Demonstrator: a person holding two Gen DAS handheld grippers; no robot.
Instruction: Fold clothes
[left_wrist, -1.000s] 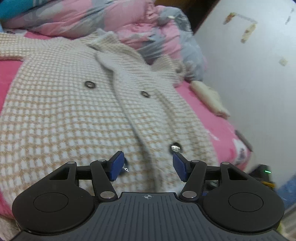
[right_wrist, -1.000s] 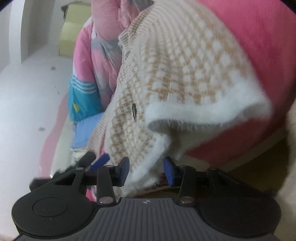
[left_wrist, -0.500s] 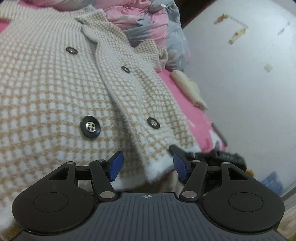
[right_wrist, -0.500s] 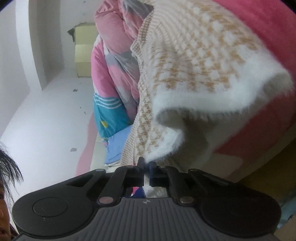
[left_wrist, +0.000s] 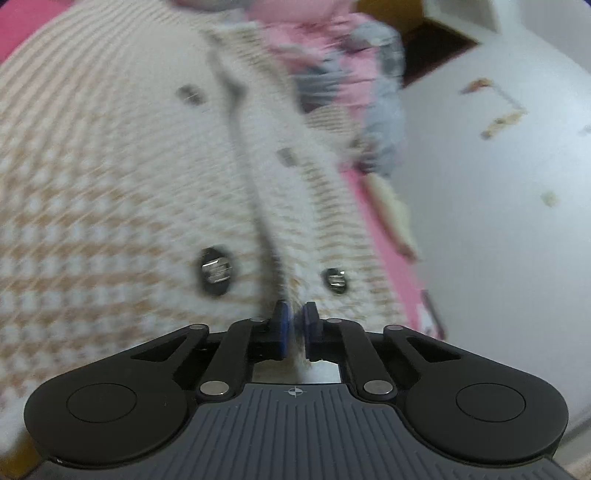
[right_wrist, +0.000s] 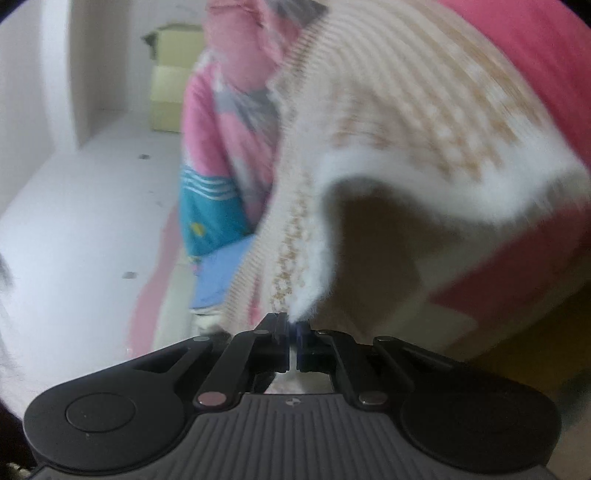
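A cream and tan checked knit cardigan with dark buttons lies spread on a pink bed. In the left wrist view my left gripper is shut on the cardigan's fuzzy white bottom hem, between two buttons. In the right wrist view the cardigan drapes over the bed's edge. My right gripper is shut on a corner of its white hem, which hangs lifted in a curl above the jaws. Both views are blurred by motion.
A pink and grey quilt is heaped at the head of the bed by a white wall. In the right wrist view lie a teal and blue bundle, a yellow-green box and white floor.
Both grippers have closed on the cardigan's hem: the right one first, the left one just now after sinking to the bottom edge. The left view has rolled.
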